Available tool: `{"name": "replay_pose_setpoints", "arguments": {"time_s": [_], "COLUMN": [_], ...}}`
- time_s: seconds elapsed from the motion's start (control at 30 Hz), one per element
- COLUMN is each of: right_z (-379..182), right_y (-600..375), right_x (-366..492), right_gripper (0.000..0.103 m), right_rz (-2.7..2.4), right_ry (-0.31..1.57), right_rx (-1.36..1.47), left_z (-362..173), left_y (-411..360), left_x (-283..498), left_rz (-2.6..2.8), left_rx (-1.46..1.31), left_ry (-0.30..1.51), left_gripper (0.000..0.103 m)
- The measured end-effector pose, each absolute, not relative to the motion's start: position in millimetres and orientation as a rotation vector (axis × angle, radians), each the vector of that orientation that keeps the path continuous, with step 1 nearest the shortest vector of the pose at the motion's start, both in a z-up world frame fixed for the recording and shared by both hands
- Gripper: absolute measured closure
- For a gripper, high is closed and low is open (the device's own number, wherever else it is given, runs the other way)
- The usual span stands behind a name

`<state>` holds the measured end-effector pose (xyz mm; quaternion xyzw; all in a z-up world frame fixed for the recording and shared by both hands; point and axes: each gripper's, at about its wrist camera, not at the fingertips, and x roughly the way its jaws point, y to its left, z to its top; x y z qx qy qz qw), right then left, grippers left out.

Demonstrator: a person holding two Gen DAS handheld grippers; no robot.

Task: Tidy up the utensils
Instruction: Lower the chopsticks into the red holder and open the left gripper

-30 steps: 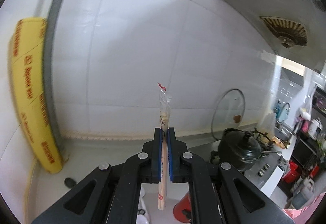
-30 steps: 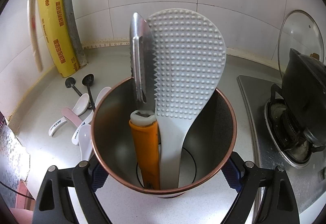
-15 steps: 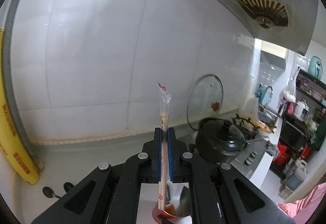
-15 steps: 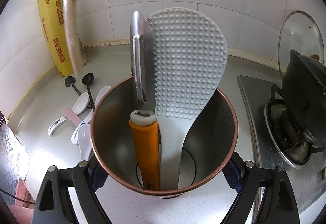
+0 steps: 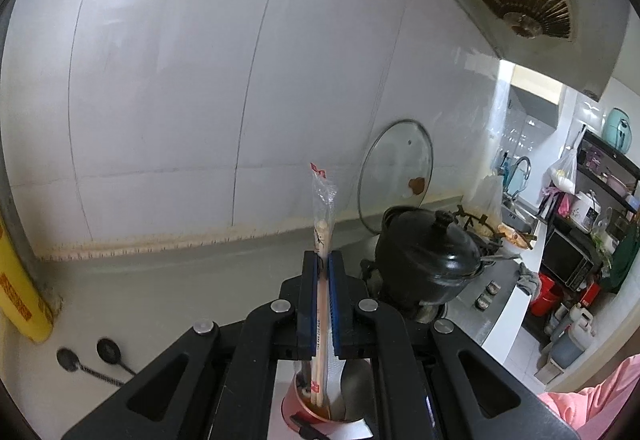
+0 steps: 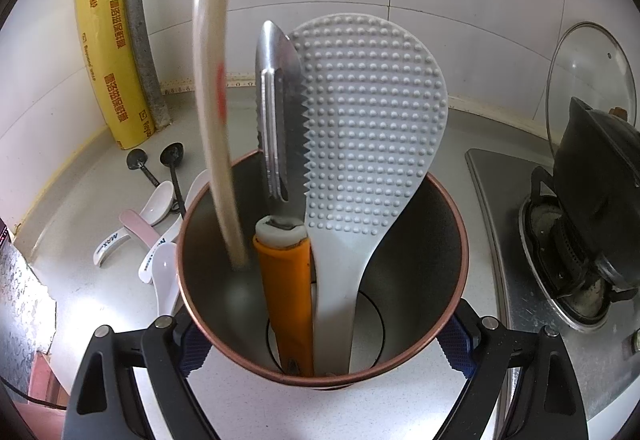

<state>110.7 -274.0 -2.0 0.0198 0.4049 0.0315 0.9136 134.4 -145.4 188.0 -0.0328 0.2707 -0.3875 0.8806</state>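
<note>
Both chopsticks now inside holder.

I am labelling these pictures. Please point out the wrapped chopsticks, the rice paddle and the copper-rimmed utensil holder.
wrapped chopsticks [image 5: 322, 240]: left wrist view, upper part above the gripper.
rice paddle [image 6: 368, 127]: right wrist view, middle of the bumpy blade.
copper-rimmed utensil holder [image 6: 416, 252]: right wrist view, inner wall on the right side.
</note>
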Motion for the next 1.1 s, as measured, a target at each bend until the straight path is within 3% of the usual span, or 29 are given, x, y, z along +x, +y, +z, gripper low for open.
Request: {"name": "replay_pose_setpoints", "arguments": {"time_s": [0.33,1.1], "right_z": [-3.2,-6.2], "right_y": [-273.3,-276.2], "right_x": [112.2,114.4], "right_gripper": [0.010,0.010], "right_rz": [0.068,0.069], "right_ry": [0.840,0.844], "right_rx": [0.046,0.048], "left_z": [140.0,96.7], "left_y": [-142.2,-161.3], "left_x": [147.1,143.2], "left_rz": [-0.764,-0.767], "left_rx": [-0.086,-0.036], "left_ry": [0.757,0.932], "left_gripper": [0.098,0.098]}}
